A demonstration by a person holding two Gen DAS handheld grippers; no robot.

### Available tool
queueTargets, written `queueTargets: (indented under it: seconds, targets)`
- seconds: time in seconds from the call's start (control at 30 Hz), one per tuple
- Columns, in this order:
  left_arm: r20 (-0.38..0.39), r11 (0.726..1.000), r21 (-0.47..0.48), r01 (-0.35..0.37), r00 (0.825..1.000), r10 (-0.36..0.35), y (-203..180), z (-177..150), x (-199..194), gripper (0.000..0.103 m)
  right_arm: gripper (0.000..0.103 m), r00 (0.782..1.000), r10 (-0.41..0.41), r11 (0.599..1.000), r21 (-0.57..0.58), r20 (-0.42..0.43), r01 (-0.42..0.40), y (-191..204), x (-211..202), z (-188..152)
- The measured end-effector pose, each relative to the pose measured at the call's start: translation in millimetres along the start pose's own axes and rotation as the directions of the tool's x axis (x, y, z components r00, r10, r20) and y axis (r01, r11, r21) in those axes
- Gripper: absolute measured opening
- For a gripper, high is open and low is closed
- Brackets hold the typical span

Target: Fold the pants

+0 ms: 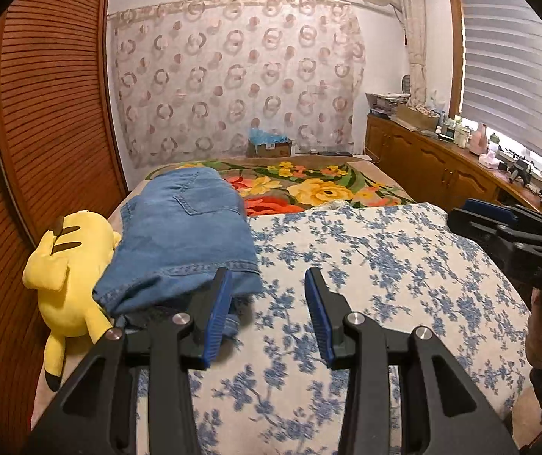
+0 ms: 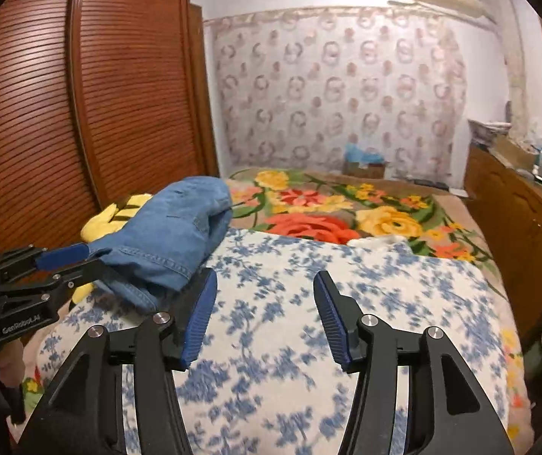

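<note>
Folded blue denim pants (image 1: 184, 235) lie in a stack at the left side of the bed, partly over a yellow plush toy (image 1: 66, 265). My left gripper (image 1: 269, 288) is open and empty, its left finger right at the pants' near hem. My right gripper (image 2: 265, 288) is open and empty over the blue-flowered quilt (image 2: 309, 303), to the right of the pants (image 2: 172, 231). The right gripper also shows at the right edge of the left wrist view (image 1: 506, 227), and the left gripper shows at the left of the right wrist view (image 2: 77, 261).
A bright floral blanket (image 1: 309, 185) covers the far half of the bed. A slatted wooden wardrobe (image 1: 51, 113) runs along the left. A wooden cabinet (image 1: 441, 167) with clutter stands on the right. A cardboard box (image 1: 269, 146) sits by the far wall.
</note>
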State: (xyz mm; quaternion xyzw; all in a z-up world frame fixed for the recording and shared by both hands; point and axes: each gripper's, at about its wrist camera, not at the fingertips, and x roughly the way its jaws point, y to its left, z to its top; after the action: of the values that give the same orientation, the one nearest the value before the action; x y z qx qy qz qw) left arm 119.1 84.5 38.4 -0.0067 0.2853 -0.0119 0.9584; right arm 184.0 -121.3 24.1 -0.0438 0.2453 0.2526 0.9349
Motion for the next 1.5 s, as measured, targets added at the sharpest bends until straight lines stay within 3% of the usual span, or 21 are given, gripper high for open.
queueTargets:
  seconds: [0.23, 0.87, 1.1, 1.5]
  targets:
    - [0.012, 1.0, 0.019, -0.023, 1.0, 0.023, -26.5, -7.9, -13.5, 0.039, 0.063, 0.997, -0.068, 0.998, 0.018, 0.047, 0.068, -10.1, -45.6, -18.8]
    - [0.113, 0.998, 0.054, 0.036, 0.993, -0.042, -80.6, -3.0, -61.9, 0.042, 0.073, 0.966, -0.201, 0.978, 0.089, 0.162, 0.188, -35.2, -120.8, -35.9]
    - [0.125, 0.998, 0.051, 0.021, 0.992, -0.027, -84.3, -3.5, -72.2, 0.042, 0.074, 0.958, -0.223, 0.973, 0.103, 0.183, 0.207, -34.7, -132.1, -40.2]
    - [0.122, 0.999, 0.049, 0.024, 0.992, -0.029, -82.8, -4.1, -72.7, 0.043, 0.074, 0.961, -0.218, 0.973, 0.112, 0.17, 0.201, -37.1, -129.1, -44.5]
